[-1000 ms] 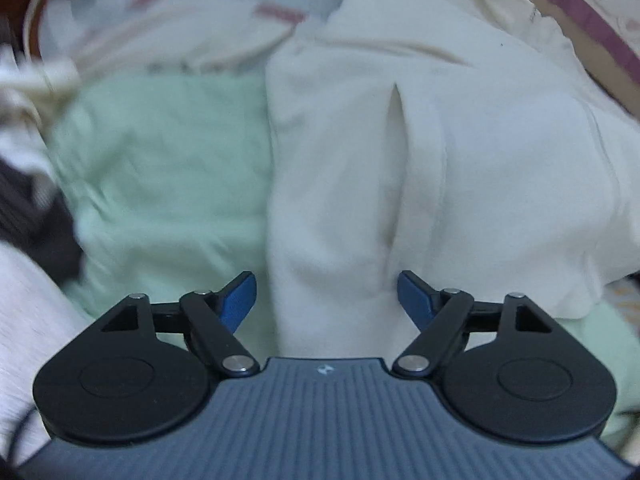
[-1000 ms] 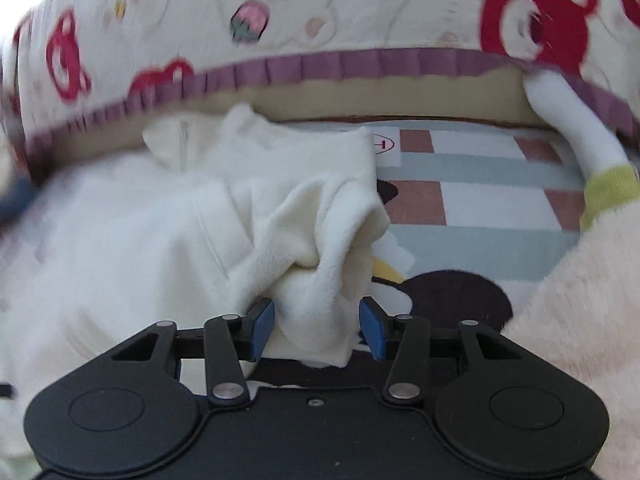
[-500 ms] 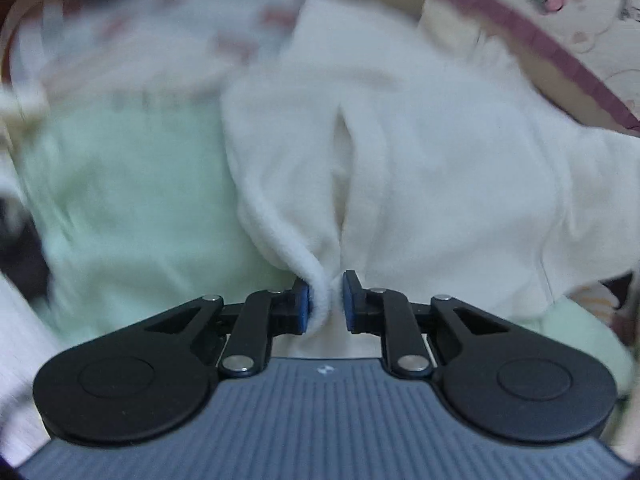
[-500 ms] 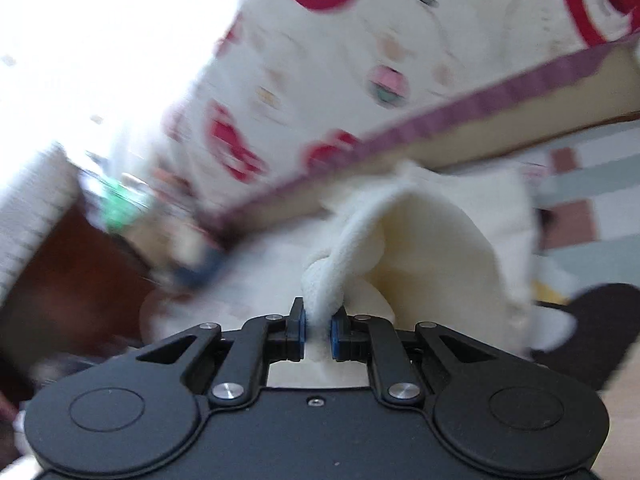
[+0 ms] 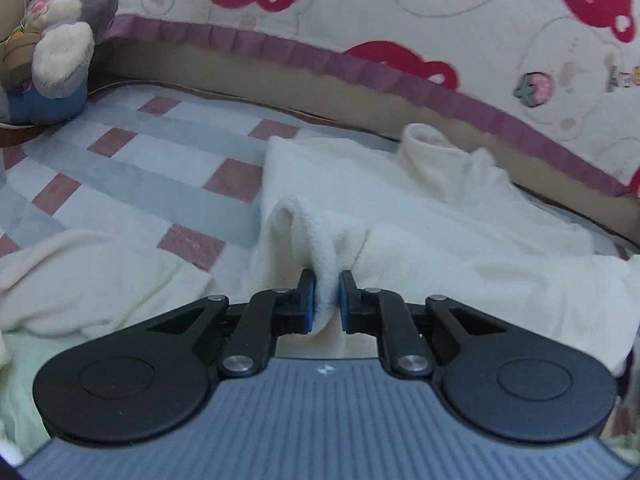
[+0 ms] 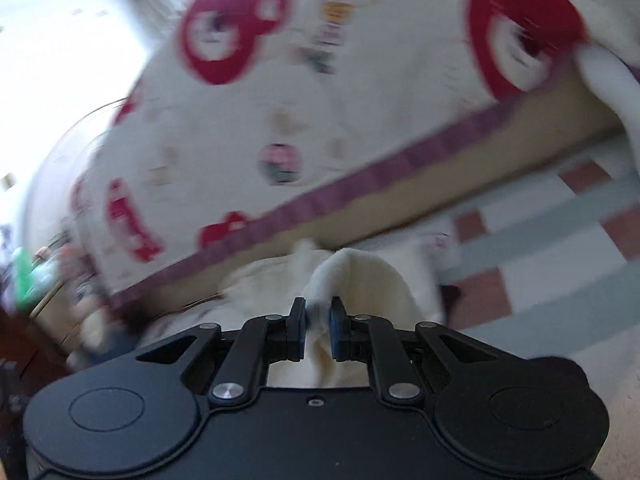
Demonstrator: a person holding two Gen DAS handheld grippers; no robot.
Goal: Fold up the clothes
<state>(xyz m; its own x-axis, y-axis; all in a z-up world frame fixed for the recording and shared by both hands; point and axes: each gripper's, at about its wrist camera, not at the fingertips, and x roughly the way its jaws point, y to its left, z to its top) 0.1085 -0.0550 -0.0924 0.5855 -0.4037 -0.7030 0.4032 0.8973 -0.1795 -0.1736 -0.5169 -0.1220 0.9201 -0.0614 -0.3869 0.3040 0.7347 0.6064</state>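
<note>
A cream fleece garment lies spread over the checked bed cover, its collar or cuff standing up near the back. My left gripper is shut on a pinched fold of its near edge. In the right wrist view the same cream garment bunches up in front of the fingers, and my right gripper is shut on a fold of it. That view is tilted and blurred, so the rest of the garment is hard to make out.
A checked bed cover carries a pale green cloth and another cream cloth at the near left. A grey plush rabbit sits at the back left. A cartoon-print quilt with a purple frill lies along the back.
A second ago both grippers were open around the garment; they closed on folds of it and have since lifted and tilted, the right view swinging up toward the quilt.
</note>
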